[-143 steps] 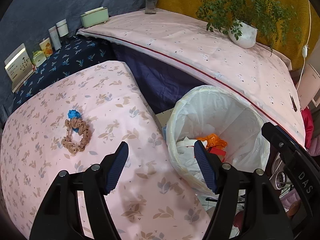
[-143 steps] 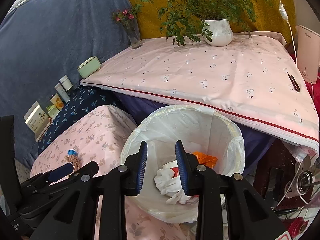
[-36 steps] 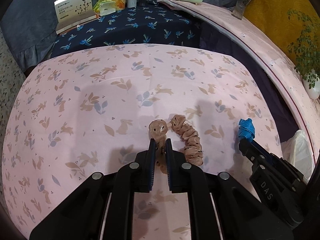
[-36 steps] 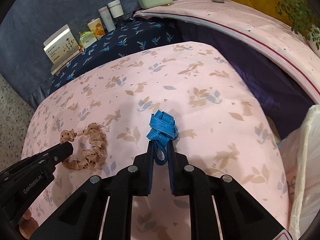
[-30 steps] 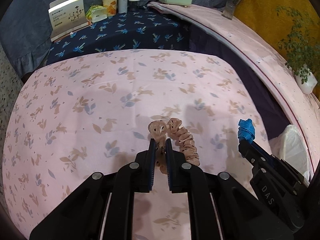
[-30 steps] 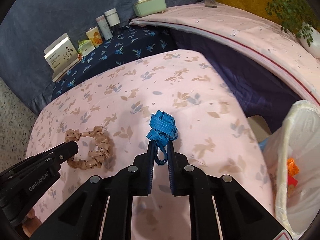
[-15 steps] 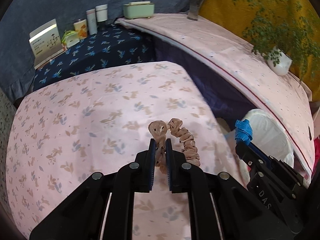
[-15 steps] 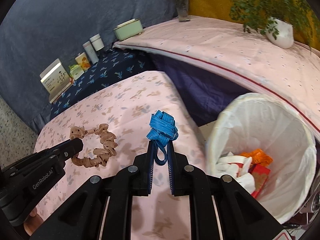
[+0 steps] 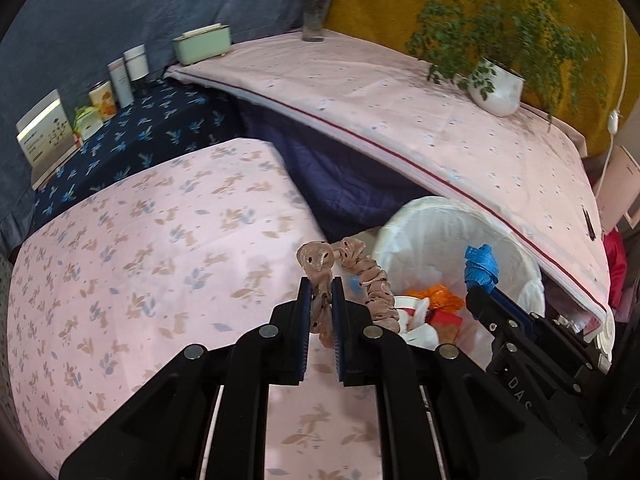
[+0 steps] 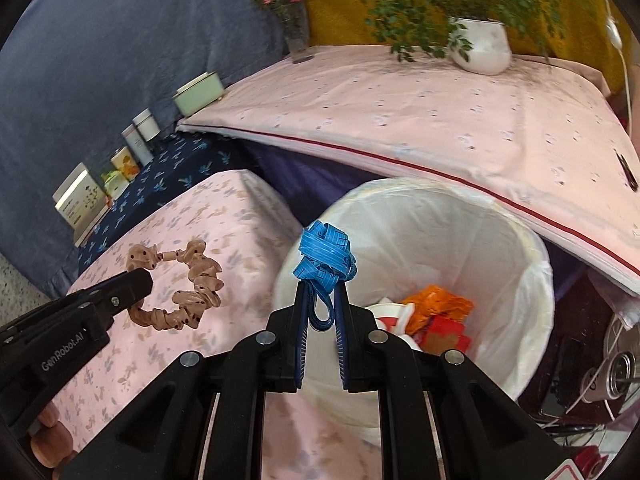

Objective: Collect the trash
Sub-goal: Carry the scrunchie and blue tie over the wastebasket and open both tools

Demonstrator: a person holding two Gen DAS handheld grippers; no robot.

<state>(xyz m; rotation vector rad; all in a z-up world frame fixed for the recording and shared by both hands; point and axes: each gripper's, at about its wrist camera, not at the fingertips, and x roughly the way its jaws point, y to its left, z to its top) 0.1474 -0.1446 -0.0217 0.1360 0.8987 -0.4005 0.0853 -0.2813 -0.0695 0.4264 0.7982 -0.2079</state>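
Note:
My left gripper (image 9: 320, 286) is shut on a tan spotted scrunchie (image 9: 352, 280), which hangs in the air over the right edge of the pink leaf-print bed (image 9: 160, 264). In the right wrist view the same scrunchie (image 10: 188, 292) dangles from the left gripper (image 10: 138, 278). My right gripper (image 10: 322, 290) is shut on a knot of blue ribbon (image 10: 324, 258), held over the near rim of the white-lined trash bin (image 10: 520, 248). The bin (image 9: 520, 256) holds orange, red and white trash. The blue ribbon (image 9: 480, 266) also shows at the tip of the right gripper (image 9: 476, 290).
A long pink-covered table (image 10: 440, 112) runs behind the bin, with a potted plant (image 10: 480, 46) and a flower vase (image 10: 296, 40). Boxes and jars (image 9: 96, 96) line a dark blue floral surface. Cables and clutter (image 10: 600, 368) lie on the floor at right.
Both grippers have swung right with their loads, from over the bed to the trash bin. The bin has come into full view; both grips are unchanged.

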